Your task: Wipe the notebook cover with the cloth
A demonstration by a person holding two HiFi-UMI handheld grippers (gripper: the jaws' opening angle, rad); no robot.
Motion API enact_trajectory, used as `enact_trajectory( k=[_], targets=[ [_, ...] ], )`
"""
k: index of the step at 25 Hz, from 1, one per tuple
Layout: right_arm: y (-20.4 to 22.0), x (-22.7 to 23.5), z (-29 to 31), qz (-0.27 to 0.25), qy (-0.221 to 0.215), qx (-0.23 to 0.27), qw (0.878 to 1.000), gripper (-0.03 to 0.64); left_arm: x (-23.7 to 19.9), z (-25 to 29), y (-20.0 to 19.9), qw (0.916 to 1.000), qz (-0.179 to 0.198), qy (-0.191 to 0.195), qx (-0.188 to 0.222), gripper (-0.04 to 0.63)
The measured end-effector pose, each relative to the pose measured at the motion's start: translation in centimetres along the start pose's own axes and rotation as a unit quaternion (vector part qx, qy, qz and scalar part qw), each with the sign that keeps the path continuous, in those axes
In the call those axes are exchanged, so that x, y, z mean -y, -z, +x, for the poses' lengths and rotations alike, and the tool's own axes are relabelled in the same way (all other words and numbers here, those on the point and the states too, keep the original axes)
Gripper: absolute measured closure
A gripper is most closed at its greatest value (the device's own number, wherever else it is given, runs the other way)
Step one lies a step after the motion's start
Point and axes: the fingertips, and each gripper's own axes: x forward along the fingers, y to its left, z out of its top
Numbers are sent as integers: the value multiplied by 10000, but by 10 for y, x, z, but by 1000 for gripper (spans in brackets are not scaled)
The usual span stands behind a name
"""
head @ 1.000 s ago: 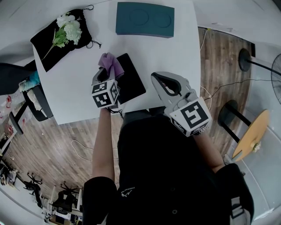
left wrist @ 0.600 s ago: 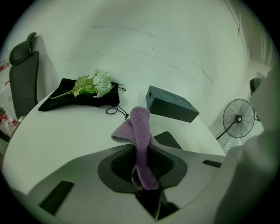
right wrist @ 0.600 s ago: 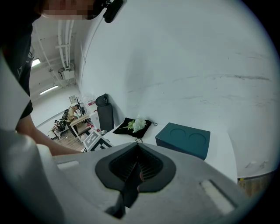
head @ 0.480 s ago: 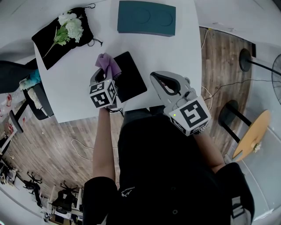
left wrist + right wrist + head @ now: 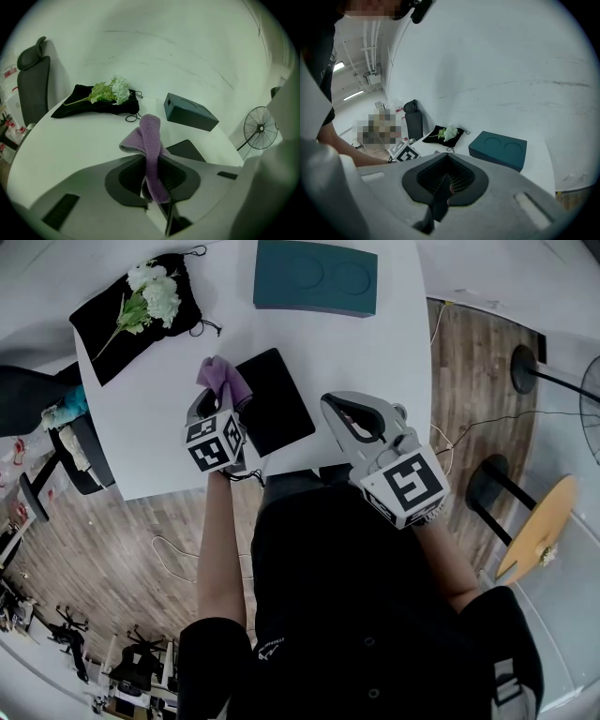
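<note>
The white table carries everything. The teal box lies at 12 o'clock from the notebook, and the black pouch with its flowers lies at about 10 o'clock. None of these has shifted over the last second.

What has changed is the left gripper. It has slid toward 9 o'clock, carrying the purple cloth off the cover's upper part to the notebook's upper left corner. Its jaws are clamped on the cloth, which stands up between them in a folded hump (the left gripper view shows this plainly, with the dark cover just behind at 1 o'clock). I read this as the end of a stroke across the cover. A return pass toward 3 o'clock is probably still needed for the rest of the cover.

The right gripper hangs at 4 o'clock from the notebook, its jaws pressed together on nothing, and it has barely moved.
</note>
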Motion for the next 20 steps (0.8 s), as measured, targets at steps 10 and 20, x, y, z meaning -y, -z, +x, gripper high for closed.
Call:
enact_trajectory(
  k=[10, 20],
  targets=[
    [1, -5, 1, -15, -9, -23, 10000, 614, -14, -8, 4, 9998, -28, -192, -8, 526],
    [2, -11, 0, -88, -90, -12, 9999, 614, -35, -20, 11, 9978, -59, -664, -59, 526]
  ],
)
